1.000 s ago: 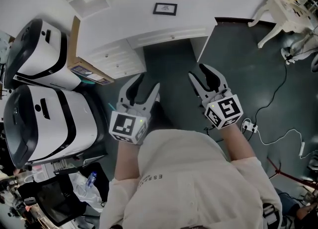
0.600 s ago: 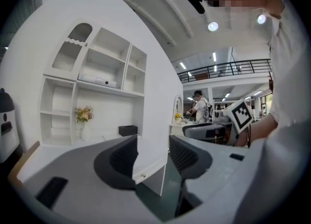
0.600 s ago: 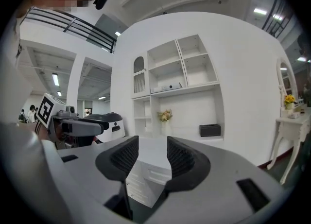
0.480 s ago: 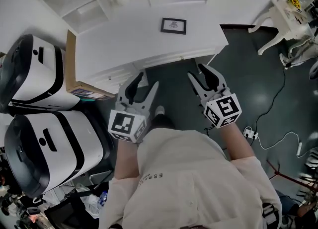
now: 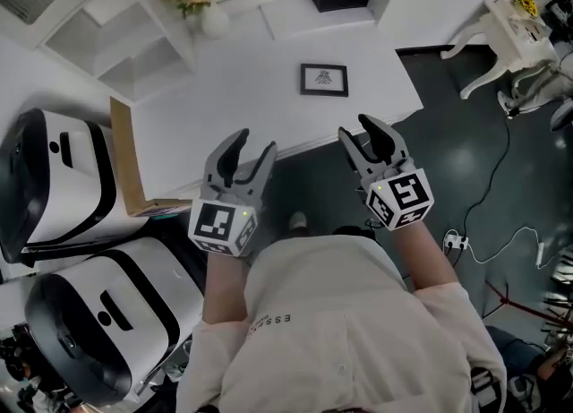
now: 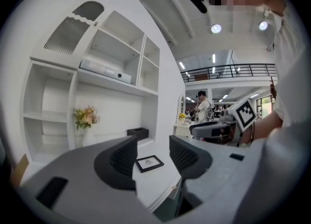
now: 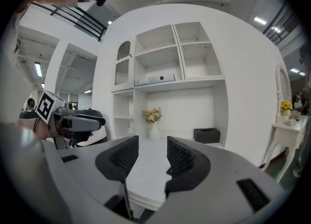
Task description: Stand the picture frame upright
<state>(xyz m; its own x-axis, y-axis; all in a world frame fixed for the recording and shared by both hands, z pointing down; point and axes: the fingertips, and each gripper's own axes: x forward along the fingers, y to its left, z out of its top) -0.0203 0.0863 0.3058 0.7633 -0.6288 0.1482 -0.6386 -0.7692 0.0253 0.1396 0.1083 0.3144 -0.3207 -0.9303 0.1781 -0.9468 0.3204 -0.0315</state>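
The picture frame (image 5: 323, 80) is lying flat on the white surface (image 5: 228, 102), in the upper centre of the head view. The left tongs (image 5: 252, 144) and right tongs (image 5: 357, 131) are hovering at the surface's near edge, both gaping, gripping nothing, apart from the frame.

Legible only "ESSE", in small dark letters on the front of the person's light shirt (image 5: 340, 313); following letters too small to read.
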